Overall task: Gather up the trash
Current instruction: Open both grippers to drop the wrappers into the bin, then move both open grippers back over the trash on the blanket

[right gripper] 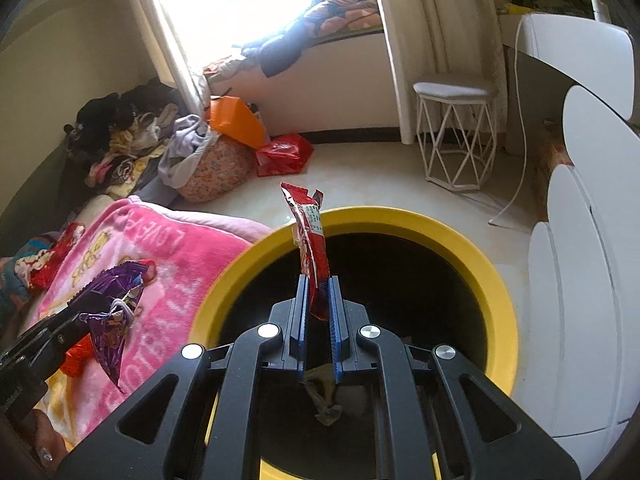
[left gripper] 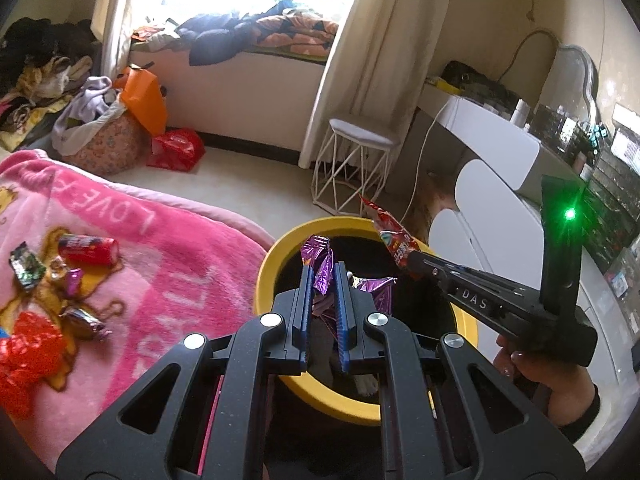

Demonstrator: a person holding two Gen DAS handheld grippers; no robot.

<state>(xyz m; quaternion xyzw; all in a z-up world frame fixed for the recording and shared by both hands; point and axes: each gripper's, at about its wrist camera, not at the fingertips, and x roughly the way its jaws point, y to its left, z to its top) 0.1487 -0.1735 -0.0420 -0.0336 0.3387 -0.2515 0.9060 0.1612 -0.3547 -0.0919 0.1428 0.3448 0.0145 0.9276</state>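
A yellow-rimmed bin point(left gripper: 280, 248) point(right gripper: 400, 216) with a dark inside stands on the floor beside the bed. My left gripper point(left gripper: 325, 272) is shut on a crumpled purple wrapper point(left gripper: 320, 264) and hangs over the bin's mouth. My right gripper point(right gripper: 319, 280) is shut on a red snack wrapper point(right gripper: 312, 240), held upright over the bin. In the left wrist view the right gripper point(left gripper: 412, 264) reaches in from the right with the red wrapper point(left gripper: 390, 236) above the rim. In the right wrist view the left gripper point(right gripper: 86, 312) and purple wrapper point(right gripper: 114, 312) sit at the left, over the blanket. Crumpled paper point(right gripper: 326, 396) lies inside the bin.
More trash lies on the pink blanket point(left gripper: 160, 248): a red can point(left gripper: 89, 249), several sweet wrappers point(left gripper: 52, 280) and a red foil wrapper point(left gripper: 30, 354). A white wire stool point(left gripper: 354, 168), white furniture point(left gripper: 492, 216), piled clothes and bags point(left gripper: 120, 128) surround the floor.
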